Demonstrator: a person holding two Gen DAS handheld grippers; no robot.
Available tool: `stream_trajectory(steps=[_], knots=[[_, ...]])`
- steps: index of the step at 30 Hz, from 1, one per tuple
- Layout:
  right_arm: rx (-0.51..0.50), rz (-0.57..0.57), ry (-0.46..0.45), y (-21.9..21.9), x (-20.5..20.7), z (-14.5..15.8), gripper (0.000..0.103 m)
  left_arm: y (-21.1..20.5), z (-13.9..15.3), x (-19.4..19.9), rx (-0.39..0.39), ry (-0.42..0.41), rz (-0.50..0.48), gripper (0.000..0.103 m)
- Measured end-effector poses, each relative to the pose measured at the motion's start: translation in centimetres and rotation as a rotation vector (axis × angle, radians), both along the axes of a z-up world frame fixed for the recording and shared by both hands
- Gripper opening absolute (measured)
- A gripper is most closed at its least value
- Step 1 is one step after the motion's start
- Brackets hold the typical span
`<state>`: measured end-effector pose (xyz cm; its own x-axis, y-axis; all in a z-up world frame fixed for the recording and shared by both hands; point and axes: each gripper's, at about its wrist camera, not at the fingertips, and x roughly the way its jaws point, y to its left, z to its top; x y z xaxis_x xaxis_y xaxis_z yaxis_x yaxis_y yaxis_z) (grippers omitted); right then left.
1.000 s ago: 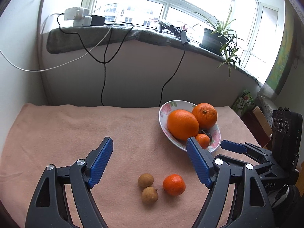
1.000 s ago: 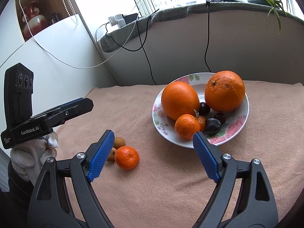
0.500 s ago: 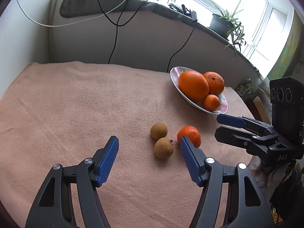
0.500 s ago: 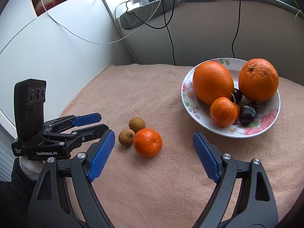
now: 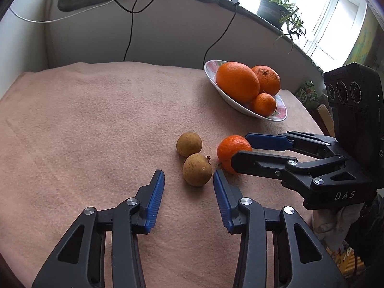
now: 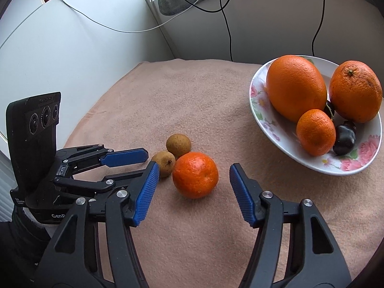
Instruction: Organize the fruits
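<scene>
Task partly complete. The floral plate point(image 6: 258, 117) already holds two large oranges point(image 6: 296, 87), a small mandarin point(image 6: 315, 132) and dark cherries point(image 6: 344, 138). Three fruits remain on the pink cloth point(image 5: 84, 120): a loose mandarin point(image 6: 195, 174) and two brown longans point(image 5: 197, 169), clustered and touching. The right gripper point(image 6: 194, 174) is wide open with its jaws either side of the loose mandarin, gripping nothing. The left gripper point(image 5: 189, 180), moderately open and empty, sits just short of the nearer longan.
</scene>
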<state>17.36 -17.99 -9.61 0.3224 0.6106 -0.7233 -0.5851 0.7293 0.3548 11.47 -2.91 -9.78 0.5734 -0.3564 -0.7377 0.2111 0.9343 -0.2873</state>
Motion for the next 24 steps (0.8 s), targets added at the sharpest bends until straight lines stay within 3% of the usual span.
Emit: stream_trajectory(steps=[9,12,14,24], knots=[[-0.020,0.007,0.031,0.7,0.7,-1.0,0.053,-0.6,-0.2,0.6,0.017,0.001,-0.022,0.035],[-0.019,0.013,0.037,0.8,0.7,-1.1,0.043,-0.9,-0.2,0.7,0.017,-0.001,-0.032,0.030],[-0.020,0.012,0.035,0.8,0.7,-1.1,0.043,-1.1,-0.2,0.7,0.015,-0.004,-0.037,0.025],[-0.011,-0.003,0.008,0.3,0.0,-0.4,0.042,-0.9,0.3,0.3,0.010,-0.018,-0.022,0.025]])
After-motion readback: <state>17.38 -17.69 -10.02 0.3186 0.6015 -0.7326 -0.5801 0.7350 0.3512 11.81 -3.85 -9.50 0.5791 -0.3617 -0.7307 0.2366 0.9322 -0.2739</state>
